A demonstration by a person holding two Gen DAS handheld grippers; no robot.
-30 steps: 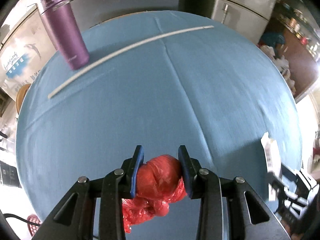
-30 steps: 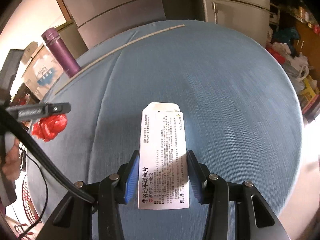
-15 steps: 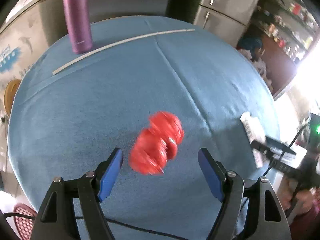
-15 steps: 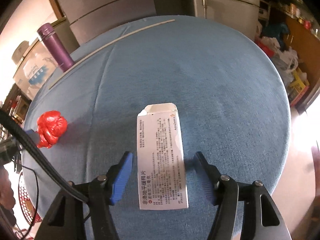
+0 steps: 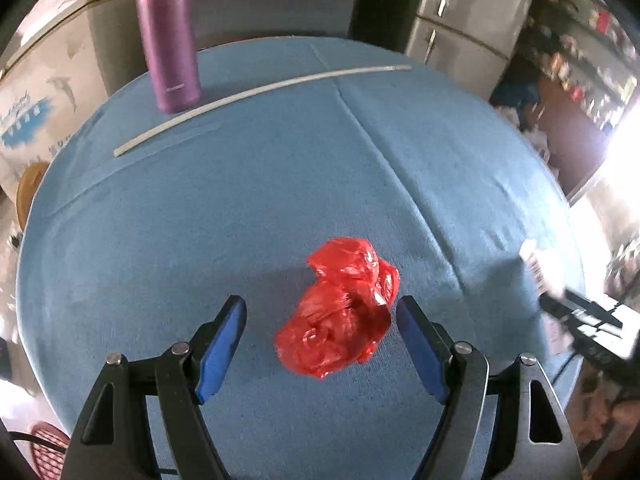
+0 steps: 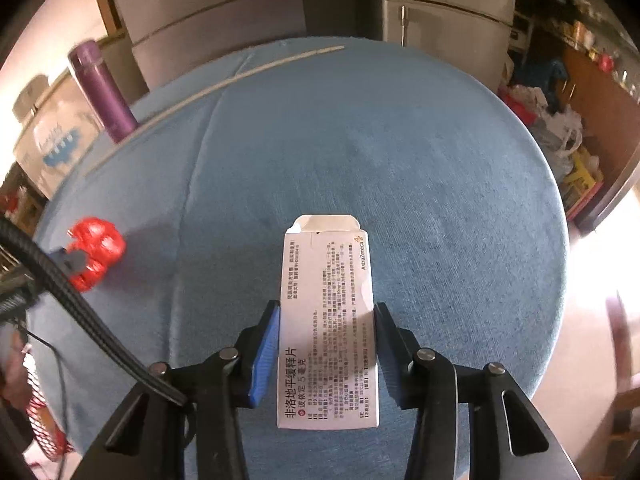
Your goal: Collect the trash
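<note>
Two blue-padded fingers of the left gripper [image 5: 320, 344] stood wide apart around a crumpled red plastic bag [image 5: 340, 316] lying loose on the blue tablecloth [image 5: 240, 220]. Only the right-wrist view showed the right gripper [image 6: 326, 352] pinching a white medicine box [image 6: 328, 320], with steel cabinets [image 6: 440, 12] behind.

left gripper [image 5: 320, 332] went from clamped on the crumpled red plastic bag [image 5: 340, 312] to jaws wide, bag now lying loose on the blue tablecloth [image 5: 280, 180] near its front edge; right gripper [image 6: 326, 344] released then re-closed on the white printed medicine box [image 6: 328, 320].
</note>
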